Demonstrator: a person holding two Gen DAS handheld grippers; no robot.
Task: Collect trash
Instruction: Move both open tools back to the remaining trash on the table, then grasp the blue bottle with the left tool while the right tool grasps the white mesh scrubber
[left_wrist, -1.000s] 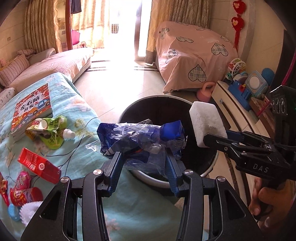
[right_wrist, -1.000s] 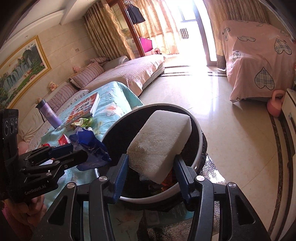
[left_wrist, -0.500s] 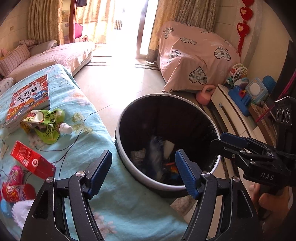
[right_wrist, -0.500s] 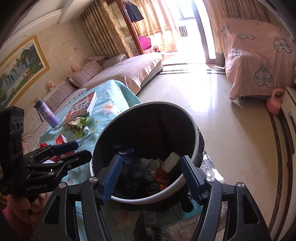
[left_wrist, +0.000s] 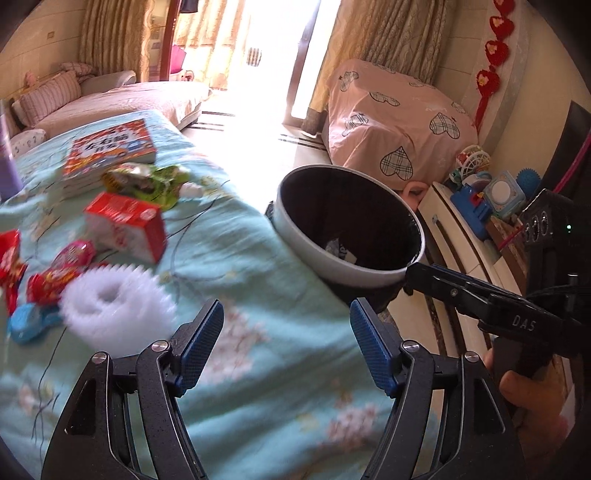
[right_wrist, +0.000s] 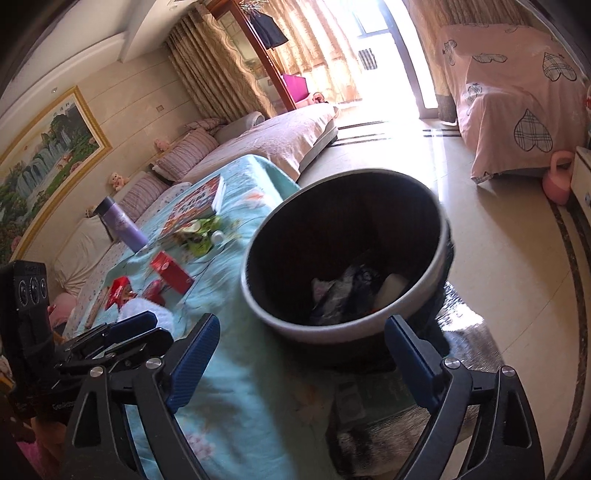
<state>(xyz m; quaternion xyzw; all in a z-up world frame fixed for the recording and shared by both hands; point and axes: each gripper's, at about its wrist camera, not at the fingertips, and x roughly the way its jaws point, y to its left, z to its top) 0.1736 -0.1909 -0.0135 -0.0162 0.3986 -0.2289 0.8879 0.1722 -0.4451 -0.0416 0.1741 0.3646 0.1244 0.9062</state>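
Observation:
A round bin (left_wrist: 334, 258) with a grey rim and black inside stands at the edge of the table with the teal cloth (left_wrist: 258, 332); it also shows in the right wrist view (right_wrist: 280, 317) with wrappers and a white block in it. My left gripper (left_wrist: 286, 347) is open and empty over the cloth. My right gripper (right_wrist: 299, 363) is open and empty in front of the bin. On the cloth lie a white foam ring (left_wrist: 118, 302), a red carton (left_wrist: 125, 225), green pouches (left_wrist: 147, 182) and red wrappers (left_wrist: 55, 273).
A picture book (left_wrist: 107, 147) and a purple flask (right_wrist: 122, 225) sit at the far end of the table. A sofa (right_wrist: 273, 144) lies behind it. A pink-covered piece of furniture (left_wrist: 399, 122) and a toy shelf (left_wrist: 480, 206) stand to the right. Tiled floor (right_wrist: 498, 240) lies beyond the bin.
Both grippers opened and dropped the blue plastic wrapper and the white block into the bin. Both have since drawn back, the left swinging left over the cloth toward the litter.

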